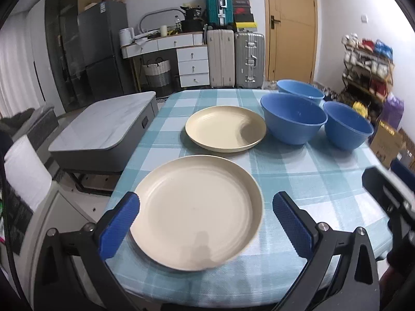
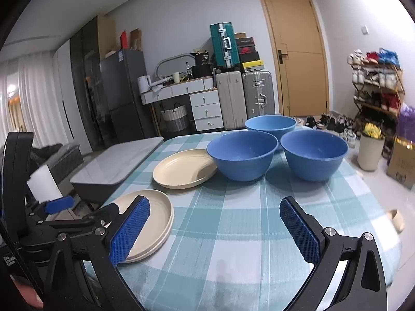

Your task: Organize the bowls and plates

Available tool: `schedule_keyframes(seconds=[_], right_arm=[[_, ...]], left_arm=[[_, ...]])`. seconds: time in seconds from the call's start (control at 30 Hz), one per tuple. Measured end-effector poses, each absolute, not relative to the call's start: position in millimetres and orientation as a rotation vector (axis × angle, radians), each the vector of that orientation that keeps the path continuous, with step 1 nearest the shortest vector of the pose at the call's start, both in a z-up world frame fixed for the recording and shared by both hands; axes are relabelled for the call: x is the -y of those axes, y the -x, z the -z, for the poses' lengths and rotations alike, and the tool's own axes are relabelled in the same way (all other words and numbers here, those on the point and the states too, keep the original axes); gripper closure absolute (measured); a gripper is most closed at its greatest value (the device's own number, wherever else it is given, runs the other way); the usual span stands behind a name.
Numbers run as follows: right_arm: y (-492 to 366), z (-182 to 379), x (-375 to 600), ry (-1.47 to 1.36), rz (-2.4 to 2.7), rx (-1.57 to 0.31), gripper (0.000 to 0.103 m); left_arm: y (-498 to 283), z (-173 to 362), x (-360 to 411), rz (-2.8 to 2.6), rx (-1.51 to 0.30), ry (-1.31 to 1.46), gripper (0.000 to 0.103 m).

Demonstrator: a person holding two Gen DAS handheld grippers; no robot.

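While nothing on the table [image 1: 298, 181] has yet been gathered into one pile, both grippers hover over the checked cloth at its near edge, jaws spread wide and holding nothing. The left gripper [image 1: 205, 223] straddles the near plate [image 1: 199, 207], its blue pads to either side of the rim; whether they touch it cannot be told. In the right wrist view that near plate looks to have a doubled rim, so it may already be two plates nested, though the picture does not settle it. The far plate [image 1: 225, 128] lies by itself further in, just beside the nearest of three blue bowls. The right gripper [image 2: 215, 228] hangs above bare cloth, well apart from the bowls, with the left gripper showing at the lower left of its view.

The three bowls stand upright and separate in a loose cluster toward the far right of the table: the left bowl [image 2: 242, 155] next to the far plate, the right bowl [image 2: 313, 155] beside it, and the back bowl [image 2: 271, 125] behind them both. None sits inside another.

By this showing the job is at or near its start. Left to do, most likely: bring the plates into one stack, then nest the three bowls. The left gripper seems best placed to begin with the near plate.
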State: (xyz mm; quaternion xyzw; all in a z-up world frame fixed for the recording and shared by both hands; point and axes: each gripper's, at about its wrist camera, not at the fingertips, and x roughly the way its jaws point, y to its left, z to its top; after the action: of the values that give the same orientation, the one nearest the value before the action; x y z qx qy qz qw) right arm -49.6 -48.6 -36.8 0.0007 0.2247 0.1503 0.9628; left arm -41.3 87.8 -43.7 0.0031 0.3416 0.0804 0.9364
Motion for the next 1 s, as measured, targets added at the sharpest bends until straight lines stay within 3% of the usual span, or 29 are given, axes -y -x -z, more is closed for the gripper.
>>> schedule_keyframes(seconds=[0.3,0.6,0.83,1.0], right_arm=[[-19,26,29,0.014,-0.354,-0.490,0.001],[-77,-19,15,0.041,-0.411,-0.390,0.001],[-113,-50,-5,0.068,-0.404,-0.300,0.001],[-133,-53,-18,0.059,-0.440,-0.301,0.001]], left_arm=[[-8,34,-121,-0.133,-0.768,-0.009,0.000],[-71,27,-164,-0.077,-0.868,0.054,0.000],[-136,35,-200,-0.014,-1.045,0.241,0.000],[-176,45,-205,-0.084,-1.055,0.109,0.000]])
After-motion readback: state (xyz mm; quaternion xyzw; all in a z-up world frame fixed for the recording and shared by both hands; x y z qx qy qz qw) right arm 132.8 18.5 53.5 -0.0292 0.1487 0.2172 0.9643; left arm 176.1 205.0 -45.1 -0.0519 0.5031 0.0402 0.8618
